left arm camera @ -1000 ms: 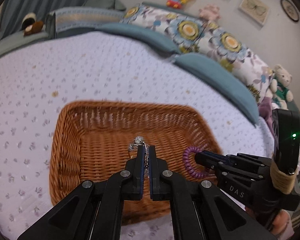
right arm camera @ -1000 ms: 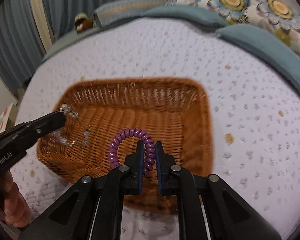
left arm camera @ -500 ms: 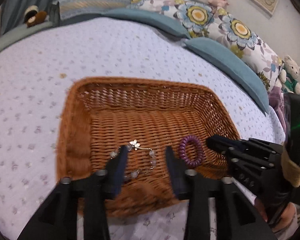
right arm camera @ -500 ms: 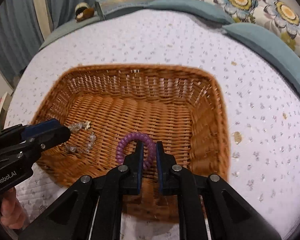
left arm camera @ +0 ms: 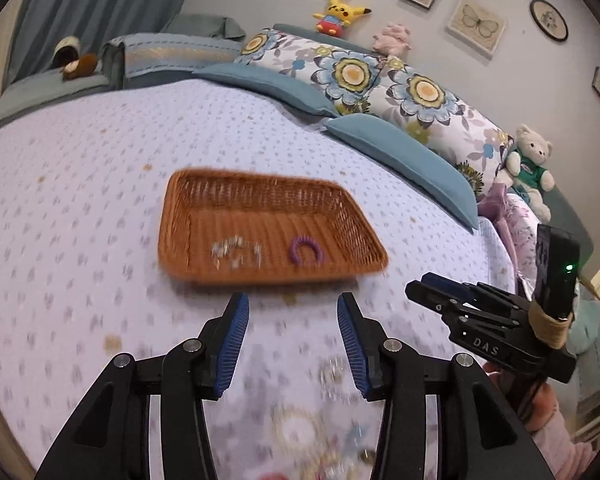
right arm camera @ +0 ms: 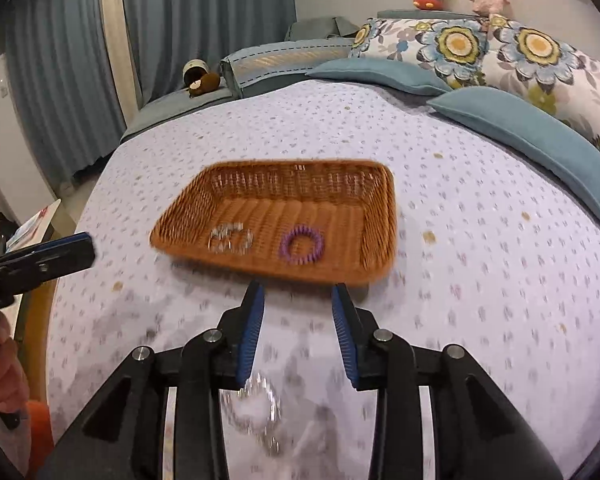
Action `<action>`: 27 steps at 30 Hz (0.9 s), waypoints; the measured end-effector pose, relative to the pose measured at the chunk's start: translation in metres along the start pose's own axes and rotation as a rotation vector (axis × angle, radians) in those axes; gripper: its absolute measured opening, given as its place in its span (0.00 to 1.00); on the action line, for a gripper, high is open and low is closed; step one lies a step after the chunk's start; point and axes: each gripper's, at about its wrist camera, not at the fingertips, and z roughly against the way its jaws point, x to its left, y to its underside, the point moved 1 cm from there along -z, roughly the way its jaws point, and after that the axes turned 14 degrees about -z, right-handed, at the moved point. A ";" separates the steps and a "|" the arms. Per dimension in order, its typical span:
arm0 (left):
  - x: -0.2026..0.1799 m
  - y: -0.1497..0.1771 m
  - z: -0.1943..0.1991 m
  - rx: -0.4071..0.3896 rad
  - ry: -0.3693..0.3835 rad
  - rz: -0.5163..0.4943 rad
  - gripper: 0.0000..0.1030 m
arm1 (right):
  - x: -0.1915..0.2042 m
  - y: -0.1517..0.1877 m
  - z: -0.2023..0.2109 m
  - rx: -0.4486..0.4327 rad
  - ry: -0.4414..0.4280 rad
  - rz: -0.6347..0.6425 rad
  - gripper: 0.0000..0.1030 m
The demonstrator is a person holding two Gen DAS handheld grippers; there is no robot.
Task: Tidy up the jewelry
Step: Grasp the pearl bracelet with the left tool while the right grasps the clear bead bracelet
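A bed [right arm camera: 480, 280] with a dotted lilac spread carries a rectangular wicker basket [right arm camera: 380, 216], its long side running left to right. On the basket floor lie a beaded bracelet [right arm camera: 230, 238] and, beside it, a purple coil hair tie [right arm camera: 301, 245]. Left gripper [left arm camera: 293, 340] and right gripper [right arm camera: 298, 332] hang wide open, empty, above loose jewelry [right arm camera: 252, 408].

Bed [left arm camera: 100, 160] with floral pillows [left arm camera: 380, 80]; framed pictures [left arm camera: 476, 24] on wall; blue curtains [right arm camera: 204, 20].
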 end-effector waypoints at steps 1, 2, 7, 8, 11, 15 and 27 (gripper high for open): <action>0.000 0.008 0.004 0.001 -0.004 0.014 0.46 | -0.005 0.007 0.002 0.007 -0.005 -0.014 0.36; 0.001 0.018 0.008 0.001 -0.009 0.036 0.46 | -0.009 0.013 0.003 0.013 -0.016 -0.030 0.36; 0.015 0.062 0.006 0.030 -0.004 0.155 0.46 | -0.023 0.041 0.000 0.028 -0.014 -0.054 0.36; 0.014 0.069 0.000 0.060 -0.002 0.157 0.46 | -0.024 0.044 -0.003 0.039 -0.015 -0.051 0.36; 0.008 0.087 -0.018 0.142 0.017 0.152 0.46 | -0.026 0.053 -0.015 0.083 -0.035 -0.061 0.36; 0.004 0.101 -0.039 0.202 0.064 0.160 0.36 | -0.020 0.062 -0.029 0.128 -0.034 -0.035 0.35; -0.016 0.110 -0.070 0.278 0.015 0.079 0.26 | 0.001 0.077 -0.066 0.220 0.019 0.071 0.26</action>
